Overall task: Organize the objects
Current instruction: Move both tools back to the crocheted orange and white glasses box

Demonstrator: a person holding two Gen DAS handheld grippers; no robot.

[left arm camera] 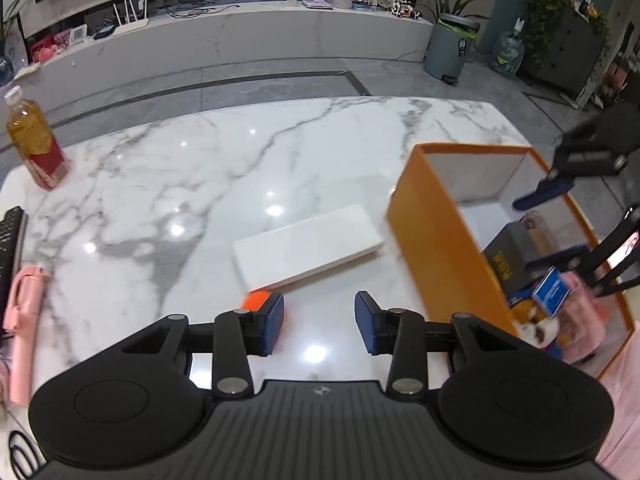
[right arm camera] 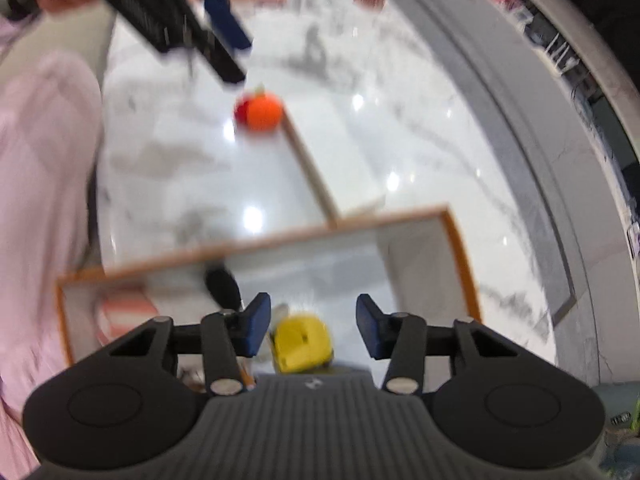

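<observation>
While labels blur unreadable, left tool spread, empty; right tool spread over orange box.

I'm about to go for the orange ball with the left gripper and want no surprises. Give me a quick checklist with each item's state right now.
1. Left gripper empty, fingers apart: ok.
2. Ball free on the table, nothing on top: ok.
3. Ball lined up between the left fingers: not ok, it sits by the left finger's tip.
4. White box clear of the ball: not ok, it lies right beside it.
5. Right gripper out of the way, over the orange box: ok.
6. Right gripper holding nothing: ok, the yellow thing lies below.
</observation>
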